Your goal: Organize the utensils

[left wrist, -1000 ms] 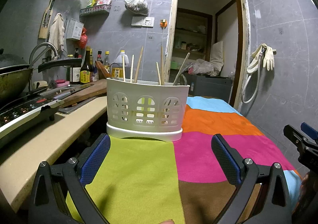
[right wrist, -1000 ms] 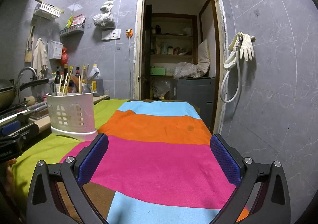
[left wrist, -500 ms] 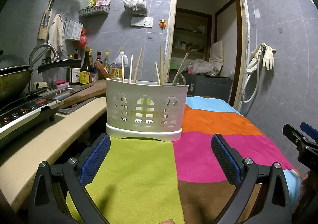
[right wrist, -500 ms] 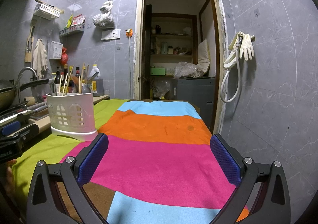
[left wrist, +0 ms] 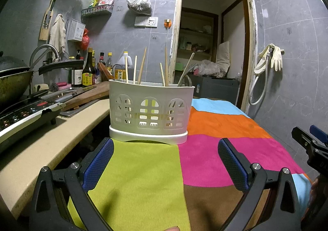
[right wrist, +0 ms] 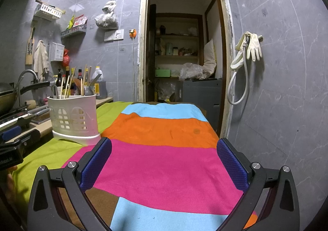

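A white plastic utensil caddy [left wrist: 150, 112] stands on the green part of a striped cloth. It holds several wooden chopsticks [left wrist: 141, 66] and a metal spoon [left wrist: 185, 72]. It also shows at the left in the right wrist view [right wrist: 74, 118]. My left gripper [left wrist: 165, 159] is open and empty, just in front of the caddy. My right gripper [right wrist: 164, 160] is open and empty over the pink stripe, to the right of the caddy. Each gripper shows at the edge of the other's view.
The striped cloth [right wrist: 164, 161] covers the table. A beige counter [left wrist: 41, 145] at the left carries a stove [left wrist: 22, 114], a wok [left wrist: 12, 81], a cutting board and sauce bottles [left wrist: 88, 71]. An open doorway [right wrist: 182, 56] is behind; a tiled wall with hose and gloves [right wrist: 249, 50] is at the right.
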`<state>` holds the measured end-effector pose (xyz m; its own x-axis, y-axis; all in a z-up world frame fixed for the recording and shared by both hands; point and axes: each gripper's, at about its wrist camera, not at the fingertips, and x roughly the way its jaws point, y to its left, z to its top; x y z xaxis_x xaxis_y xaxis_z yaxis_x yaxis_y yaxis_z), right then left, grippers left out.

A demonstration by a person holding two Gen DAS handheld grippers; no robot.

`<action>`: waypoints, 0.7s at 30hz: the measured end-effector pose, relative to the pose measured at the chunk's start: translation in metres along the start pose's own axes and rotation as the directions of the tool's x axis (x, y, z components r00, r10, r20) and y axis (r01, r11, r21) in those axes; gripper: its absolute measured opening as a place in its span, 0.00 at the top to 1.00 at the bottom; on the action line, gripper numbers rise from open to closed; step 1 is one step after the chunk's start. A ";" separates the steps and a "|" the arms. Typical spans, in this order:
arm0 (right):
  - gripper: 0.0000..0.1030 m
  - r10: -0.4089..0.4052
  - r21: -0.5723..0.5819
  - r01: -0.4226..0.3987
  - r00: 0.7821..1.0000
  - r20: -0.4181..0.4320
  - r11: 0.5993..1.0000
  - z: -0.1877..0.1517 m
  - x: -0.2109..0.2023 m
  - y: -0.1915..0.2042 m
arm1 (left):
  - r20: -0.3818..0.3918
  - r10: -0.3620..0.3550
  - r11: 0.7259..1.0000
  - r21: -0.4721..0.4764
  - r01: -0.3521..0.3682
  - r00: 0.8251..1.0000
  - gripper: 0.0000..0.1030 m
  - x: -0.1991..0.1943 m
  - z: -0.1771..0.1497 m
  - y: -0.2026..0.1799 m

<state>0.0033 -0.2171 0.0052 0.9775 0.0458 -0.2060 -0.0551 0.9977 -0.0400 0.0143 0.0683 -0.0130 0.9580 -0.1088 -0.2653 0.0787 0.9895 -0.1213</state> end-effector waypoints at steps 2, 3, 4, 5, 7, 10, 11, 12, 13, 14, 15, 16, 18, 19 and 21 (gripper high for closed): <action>0.00 0.000 0.001 0.000 1.000 0.000 1.000 0.000 0.000 0.000 | 0.000 0.000 1.000 0.000 0.000 1.000 0.03 0.000 0.000 0.000; 0.00 0.000 0.001 0.000 1.000 0.000 1.000 0.000 0.000 0.000 | -0.001 -0.001 1.000 0.000 0.001 1.000 0.03 0.000 0.000 0.000; 0.00 0.000 0.000 0.000 1.000 0.000 1.000 0.000 0.000 0.000 | 0.000 -0.001 1.000 -0.001 0.001 1.000 0.03 0.000 0.000 0.000; 0.00 -0.001 -0.001 0.001 1.000 -0.001 1.000 0.000 0.000 0.000 | -0.001 -0.002 1.000 0.000 0.002 1.000 0.03 0.000 0.000 0.000; 0.00 -0.001 0.000 0.001 1.000 -0.001 1.000 0.000 0.000 0.000 | 0.000 0.000 1.000 0.001 0.000 1.000 0.03 0.000 0.000 0.000; 0.00 -0.001 0.000 0.001 1.000 -0.002 1.000 -0.001 0.000 0.000 | 0.000 -0.002 1.000 -0.004 0.002 1.000 0.03 0.000 0.000 0.001; 0.00 -0.001 0.000 0.001 1.000 -0.002 1.000 -0.001 0.000 0.000 | -0.007 0.000 1.000 -0.008 0.000 1.000 0.03 0.001 0.000 0.001; 0.00 -0.001 0.001 0.001 1.000 -0.001 1.000 0.000 0.000 0.000 | -0.014 -0.002 1.000 -0.013 0.002 1.000 0.03 0.001 0.000 0.002; 0.00 -0.001 0.002 0.001 1.000 -0.001 1.000 -0.001 0.000 0.000 | -0.019 -0.002 1.000 -0.021 0.002 1.000 0.03 0.002 0.000 0.003; 0.00 -0.002 0.002 0.002 1.000 -0.002 1.000 0.000 0.000 0.000 | -0.016 0.003 1.000 -0.027 -0.004 1.000 0.03 0.002 0.000 0.004; 0.00 -0.001 0.000 0.001 1.000 -0.002 1.000 0.000 0.000 0.000 | -0.011 0.011 1.000 -0.029 -0.011 1.000 0.03 0.001 0.000 0.004; 0.00 -0.002 0.001 0.002 1.000 -0.002 1.000 -0.001 0.000 0.000 | -0.003 0.020 0.999 -0.029 -0.020 1.000 0.03 0.000 0.000 0.004; 0.00 -0.001 0.002 0.001 1.000 -0.003 1.000 0.000 0.001 0.000 | 0.002 0.020 1.000 -0.023 -0.020 1.000 0.03 -0.001 -0.001 0.003; 0.00 0.000 0.001 0.000 1.000 -0.003 1.000 0.000 0.000 0.000 | 0.003 0.020 1.000 -0.017 -0.020 1.000 0.03 -0.001 0.000 0.003; 0.00 0.000 0.001 0.000 1.000 -0.003 1.000 0.000 0.001 0.000 | 0.003 0.022 1.000 -0.002 -0.022 1.000 0.03 -0.001 -0.001 0.001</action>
<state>0.0037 -0.2170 0.0046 0.9768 0.0460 -0.2093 -0.0553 0.9977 -0.0384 0.0130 0.0691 -0.0134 0.9603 -0.0871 -0.2650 0.0575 0.9914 -0.1178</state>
